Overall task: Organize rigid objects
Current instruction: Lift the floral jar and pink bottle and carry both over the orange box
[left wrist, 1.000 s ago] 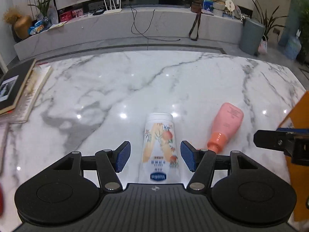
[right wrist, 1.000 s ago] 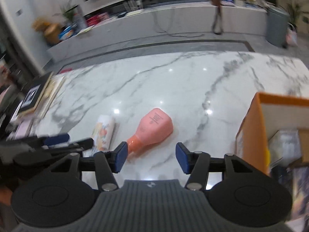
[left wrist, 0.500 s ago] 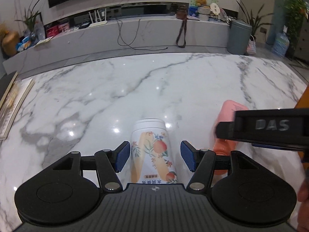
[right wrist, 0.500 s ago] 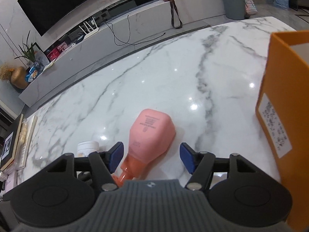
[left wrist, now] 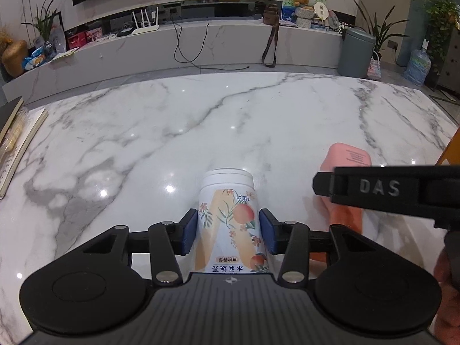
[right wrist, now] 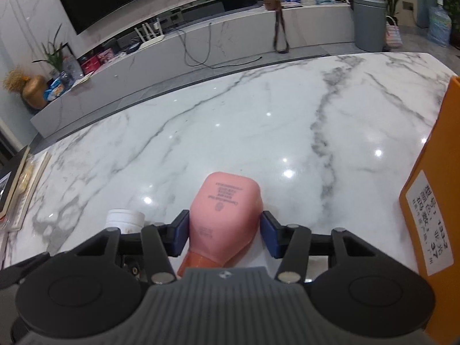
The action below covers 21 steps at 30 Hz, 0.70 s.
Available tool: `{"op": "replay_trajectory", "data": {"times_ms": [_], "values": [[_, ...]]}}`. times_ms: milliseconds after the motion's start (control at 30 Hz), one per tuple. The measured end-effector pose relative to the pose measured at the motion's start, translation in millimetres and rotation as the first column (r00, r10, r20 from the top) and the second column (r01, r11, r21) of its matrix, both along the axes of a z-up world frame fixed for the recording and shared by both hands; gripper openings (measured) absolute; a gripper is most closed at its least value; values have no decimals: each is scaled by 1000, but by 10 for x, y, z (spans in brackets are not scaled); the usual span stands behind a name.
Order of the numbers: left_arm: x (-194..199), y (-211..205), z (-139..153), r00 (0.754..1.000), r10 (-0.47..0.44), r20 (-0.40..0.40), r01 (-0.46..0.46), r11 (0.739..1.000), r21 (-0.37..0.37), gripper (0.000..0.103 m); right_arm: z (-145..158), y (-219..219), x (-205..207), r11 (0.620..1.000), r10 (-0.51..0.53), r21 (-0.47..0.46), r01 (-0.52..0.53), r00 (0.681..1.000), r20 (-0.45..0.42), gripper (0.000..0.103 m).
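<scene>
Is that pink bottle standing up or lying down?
Lying down: the pink bottle rests lengthwise on the marble table, flat base pointing away.

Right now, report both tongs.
Left tongs: closing, pads against the white peach bottle.
Right tongs: closing, pads against the pink bottle.

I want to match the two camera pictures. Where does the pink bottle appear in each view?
Left wrist view: the pink bottle lies at the right, partly hidden behind the right gripper's black finger.
Right wrist view: the pink bottle is at bottom centre, between the blue pads of the right gripper, whose jaws are closing.
Shared landmark: the grey bin beyond the table's far right.
</scene>
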State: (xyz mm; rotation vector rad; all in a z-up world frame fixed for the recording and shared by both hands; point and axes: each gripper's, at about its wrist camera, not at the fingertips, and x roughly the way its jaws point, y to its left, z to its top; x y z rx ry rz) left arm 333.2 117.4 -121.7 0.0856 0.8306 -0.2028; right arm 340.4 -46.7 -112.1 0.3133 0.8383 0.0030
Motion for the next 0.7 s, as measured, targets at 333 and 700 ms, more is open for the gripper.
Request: {"op": "replay_trajectory", "data": {"times_ms": [333,700], "values": [[-297,94,111,985,11,-171,-6,1000,30,52,71,-35,-562,986,149,-68,-149,989,-17,46],[-953,17,185,935,67,-348,-40,996,84,52,48,-40,-1496,899,376,-240,-367,927,-11,42]]}}
